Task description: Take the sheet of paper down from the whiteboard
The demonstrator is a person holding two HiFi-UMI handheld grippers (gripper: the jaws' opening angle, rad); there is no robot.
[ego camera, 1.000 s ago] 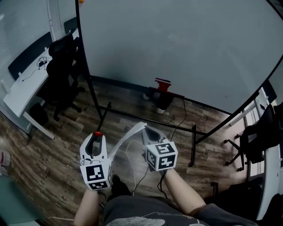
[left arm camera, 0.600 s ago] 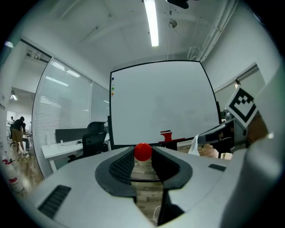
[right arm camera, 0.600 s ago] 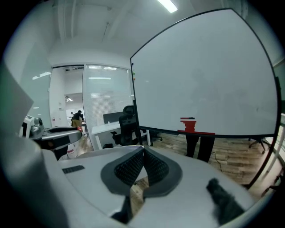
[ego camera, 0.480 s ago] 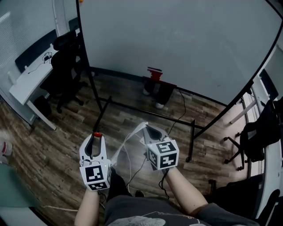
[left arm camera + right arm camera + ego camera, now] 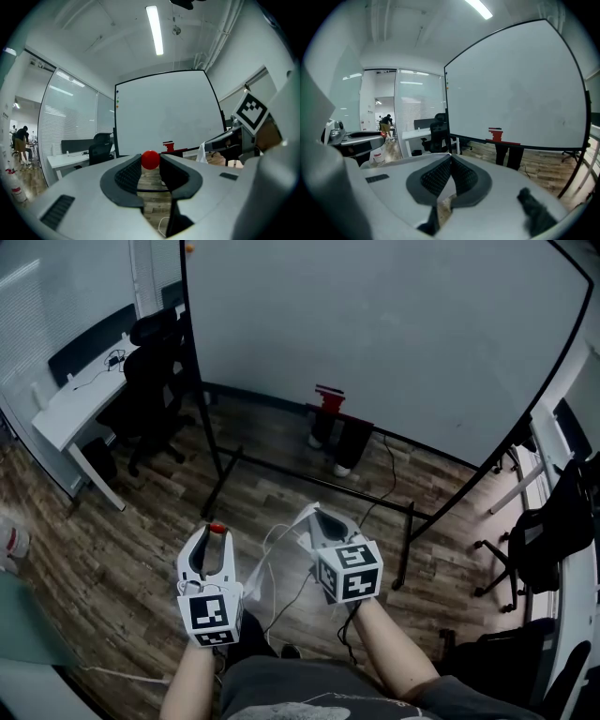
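Right gripper (image 5: 317, 515) is clamped on the sheet of paper (image 5: 447, 187), pads pinching one edge. The sheet is already off the board and trails in a loose white curve toward the left gripper (image 5: 216, 540). Left gripper's jaws are closed on a red magnet (image 5: 150, 159), held right at the tips. The paper is likely very light and limp (it sags on its own), and it creases or tears easily, so a flat edge pinch seems right, with no tugging. The round magnet could slip out. Beyond is wood floor (image 5: 141, 521), then the whiteboard (image 5: 375, 343), bare, with a red item (image 5: 329, 399) at its lower ledge.
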